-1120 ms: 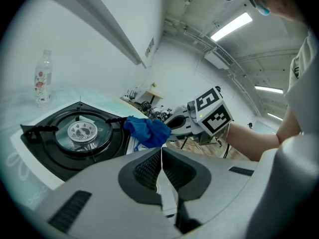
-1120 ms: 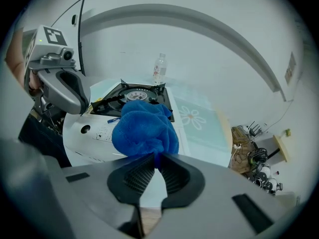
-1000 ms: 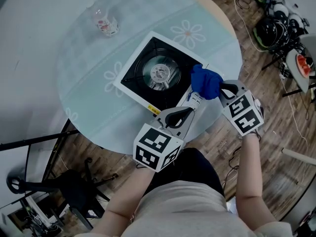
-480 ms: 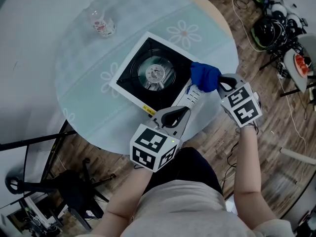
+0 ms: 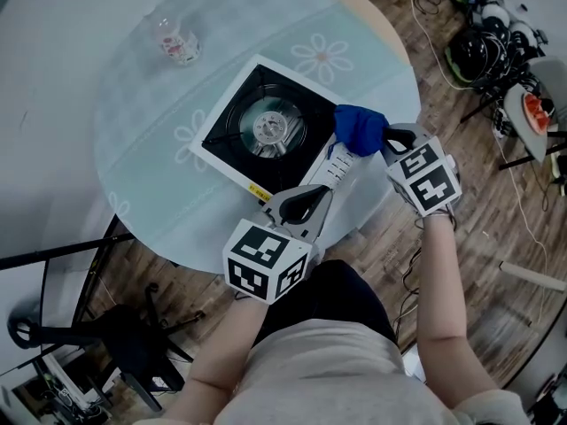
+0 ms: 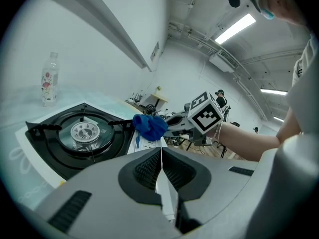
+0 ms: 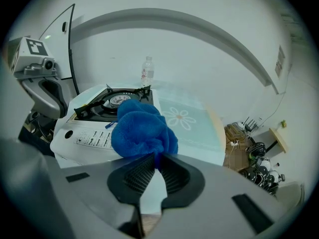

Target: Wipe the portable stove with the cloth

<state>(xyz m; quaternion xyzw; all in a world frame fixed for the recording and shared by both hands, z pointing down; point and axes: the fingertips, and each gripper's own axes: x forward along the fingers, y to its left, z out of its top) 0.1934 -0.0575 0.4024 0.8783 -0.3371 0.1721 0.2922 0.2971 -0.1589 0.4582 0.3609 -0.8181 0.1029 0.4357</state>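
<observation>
The portable stove is white with a black burner top and sits on the round table. My left gripper is shut on the near end of the stove's white side panel, a thin white edge pinched between its jaws. At the panel's far right end rests a bunched blue cloth, with my right gripper shut on it. The cloth fills the space just ahead of the right gripper. From the left gripper the cloth shows beyond the burner.
A small clear bottle stands on the far left of the table, well away from the stove. A black chair base sits on the floor at lower left. Cables and gear lie on the wooden floor to the right.
The stove and both grippers have shifted slightly up and left in the head view. The cloth stays at the stove's right end, and both grips are unchanged.
</observation>
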